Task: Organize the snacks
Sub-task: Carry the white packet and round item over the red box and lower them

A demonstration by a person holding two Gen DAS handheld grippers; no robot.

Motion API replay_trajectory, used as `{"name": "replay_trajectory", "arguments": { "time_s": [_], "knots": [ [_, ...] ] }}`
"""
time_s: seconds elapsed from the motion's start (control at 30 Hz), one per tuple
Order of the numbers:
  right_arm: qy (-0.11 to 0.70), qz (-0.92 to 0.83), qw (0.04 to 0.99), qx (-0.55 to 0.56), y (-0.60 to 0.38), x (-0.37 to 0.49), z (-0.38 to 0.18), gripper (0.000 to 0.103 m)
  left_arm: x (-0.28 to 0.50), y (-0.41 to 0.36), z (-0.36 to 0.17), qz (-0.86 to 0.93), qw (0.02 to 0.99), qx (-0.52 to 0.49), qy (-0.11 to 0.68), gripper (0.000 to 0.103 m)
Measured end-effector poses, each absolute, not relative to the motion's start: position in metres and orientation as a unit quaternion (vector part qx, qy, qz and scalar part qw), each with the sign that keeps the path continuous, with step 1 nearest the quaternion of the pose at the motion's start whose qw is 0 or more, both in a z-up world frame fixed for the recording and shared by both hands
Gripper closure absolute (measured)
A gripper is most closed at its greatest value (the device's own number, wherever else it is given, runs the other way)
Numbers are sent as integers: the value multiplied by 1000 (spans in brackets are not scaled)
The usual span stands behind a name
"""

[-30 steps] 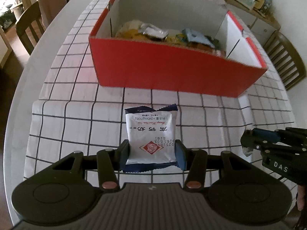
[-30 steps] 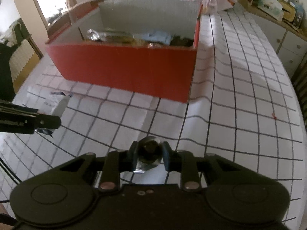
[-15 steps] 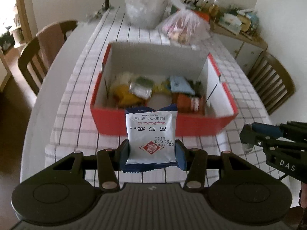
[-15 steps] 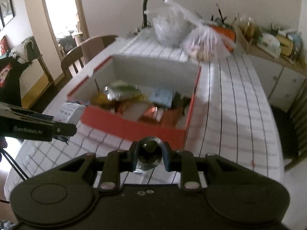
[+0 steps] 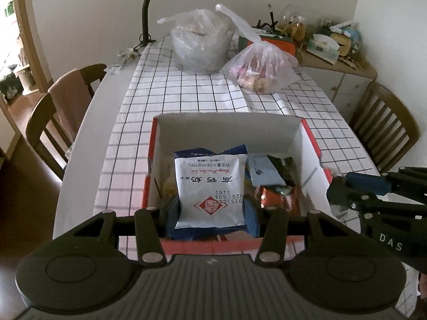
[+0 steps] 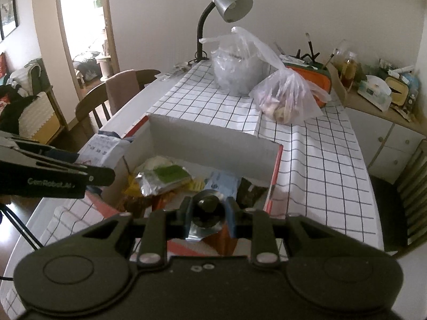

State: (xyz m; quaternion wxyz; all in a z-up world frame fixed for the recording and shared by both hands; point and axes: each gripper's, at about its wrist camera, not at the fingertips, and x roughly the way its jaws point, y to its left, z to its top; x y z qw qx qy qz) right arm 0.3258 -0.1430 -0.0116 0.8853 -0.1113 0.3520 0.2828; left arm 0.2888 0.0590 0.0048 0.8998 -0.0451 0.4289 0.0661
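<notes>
A white and blue foil snack packet (image 5: 210,189) is grasped upright in the left gripper (image 5: 212,217) jaws, held above the red cardboard box (image 5: 311,138) of snacks on the checked-cloth surface (image 5: 186,93). A small round silver-wrapped snack (image 6: 206,208) is clenched in the right gripper (image 6: 208,217) jaws over the box's near edge.

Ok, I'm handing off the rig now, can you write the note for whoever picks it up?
Left claw: shut on the white-and-blue snack packet, held above the red box.
Right claw: shut on a small round foil-wrapped snack, also above the box.
Box sits on the checked tablecloth, already holding several snacks.
Done: both items picked up.
Left: drop both into the box; no other loose snacks show in these views.
</notes>
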Motion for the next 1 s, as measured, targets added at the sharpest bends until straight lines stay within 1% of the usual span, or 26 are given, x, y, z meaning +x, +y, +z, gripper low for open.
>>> {"name": "replay_trajectory", "arguments": {
  "time_s": [0.23,0.53,0.8,1.0],
  "knots": [
    [370,263,884,-108,-125,362,-25,79,327,77,-5,63,893,-28,444,54],
    [410,239,873,-113,-105,405,-58,79,375,94,-41,55,870,-28,489,54],
    [441,233,858,-122,-97,421,-87,78,393,98,-71,52,849,-27,526,54],
    [453,233,851,-128,-97,423,-98,78,394,96,-80,45,843,-29,535,54]
  ]
}}
